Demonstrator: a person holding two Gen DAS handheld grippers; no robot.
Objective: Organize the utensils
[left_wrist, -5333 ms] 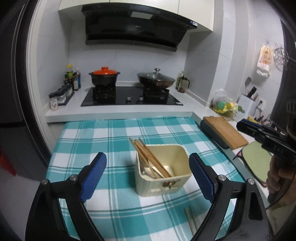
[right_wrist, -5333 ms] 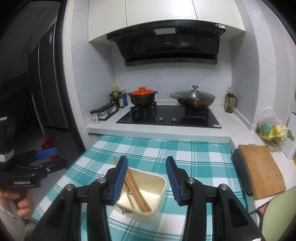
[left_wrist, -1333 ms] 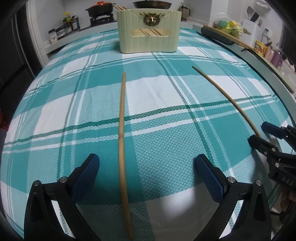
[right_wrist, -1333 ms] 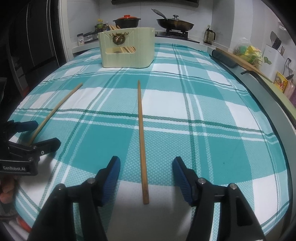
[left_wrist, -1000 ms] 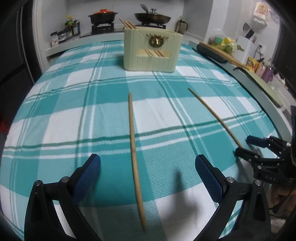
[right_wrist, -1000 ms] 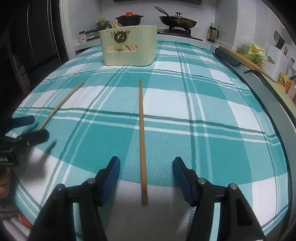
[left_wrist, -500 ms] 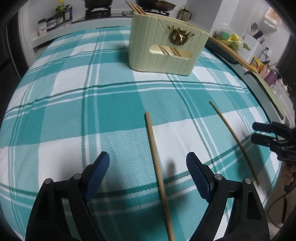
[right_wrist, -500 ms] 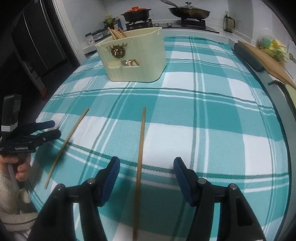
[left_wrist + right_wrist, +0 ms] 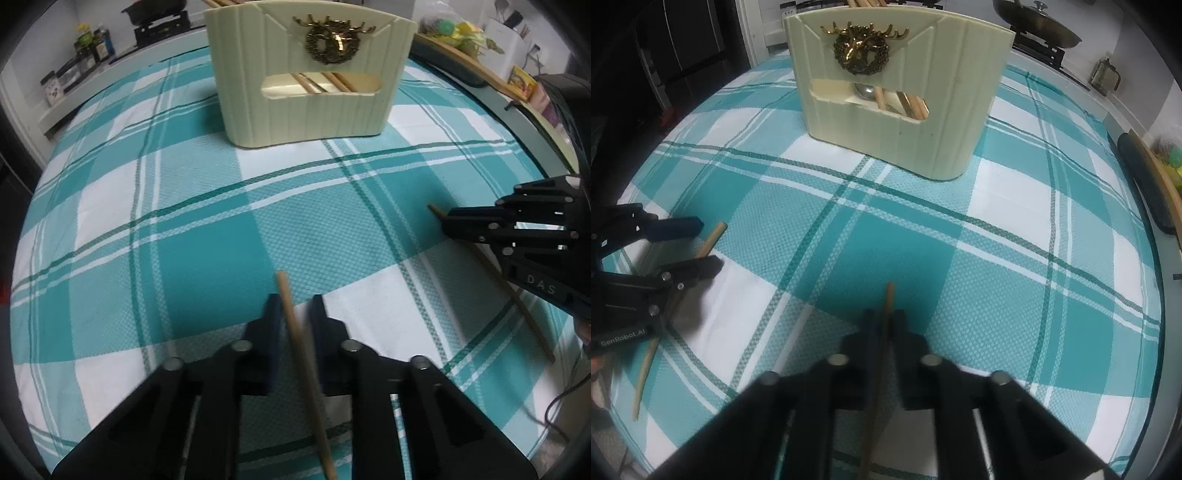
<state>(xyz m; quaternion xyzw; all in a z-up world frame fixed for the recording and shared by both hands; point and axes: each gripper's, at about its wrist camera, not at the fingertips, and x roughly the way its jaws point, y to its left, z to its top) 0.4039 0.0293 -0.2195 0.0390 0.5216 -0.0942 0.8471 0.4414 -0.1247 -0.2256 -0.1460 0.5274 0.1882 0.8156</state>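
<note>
Now both grippers have closed: the left gripper [image 9: 293, 314] clamps one chopstick [image 9: 306, 369] and the right gripper [image 9: 882, 325] clamps the other chopstick [image 9: 875, 387], both low over the checked tablecloth [image 9: 184, 258]. Each is ready to carry. At twelve o'clock stands the cream utensil holder [image 9: 310, 74], nothing between.

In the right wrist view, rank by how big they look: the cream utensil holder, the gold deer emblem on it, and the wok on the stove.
1. Cream utensil holder, clearly largest.
2. Wok and gold deer emblem look alike in size; the wok is farther back, so I won't rank them.
</note>
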